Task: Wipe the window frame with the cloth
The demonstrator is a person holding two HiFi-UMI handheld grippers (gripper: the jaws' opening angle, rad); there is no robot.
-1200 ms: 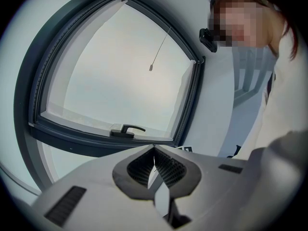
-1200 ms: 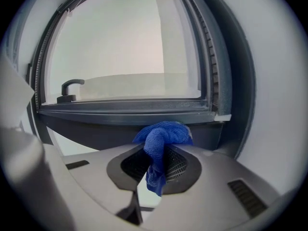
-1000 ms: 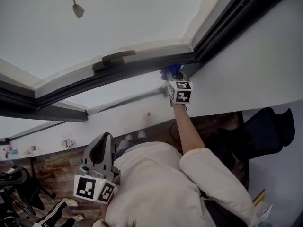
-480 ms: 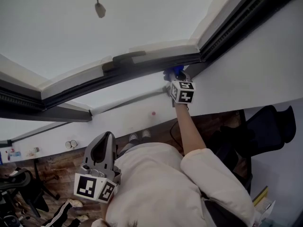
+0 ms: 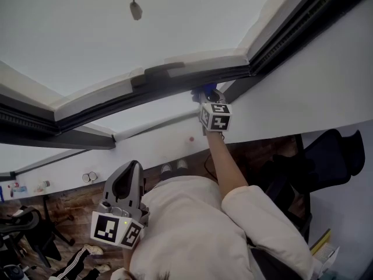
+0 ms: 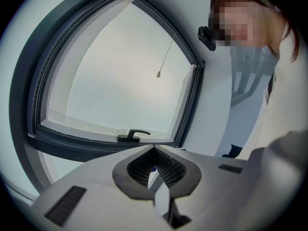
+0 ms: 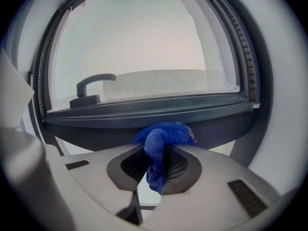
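Note:
My right gripper (image 5: 205, 95) is raised to the dark window frame (image 5: 175, 84) and is shut on a blue cloth (image 7: 162, 141). The bunched cloth (image 5: 204, 90) presses against the frame's lower bar (image 7: 154, 118), to the right of the black window handle (image 7: 91, 88). In the head view the handle (image 5: 160, 72) lies just left of the cloth. My left gripper (image 5: 126, 182) hangs low by the person's body, jaws together with nothing between them (image 6: 154, 150). The left gripper view looks up at the same window (image 6: 115, 81) from a distance.
A pull cord with a small weight (image 5: 136, 9) hangs in front of the pane. A white wall (image 5: 303, 92) flanks the frame on the right. Below are a black office chair (image 5: 332, 156), a wooden floor and a long white sill (image 5: 145, 147).
My right gripper has slid the cloth a little leftward along the lower frame bar, closer to the handle. The left gripper has stayed low.

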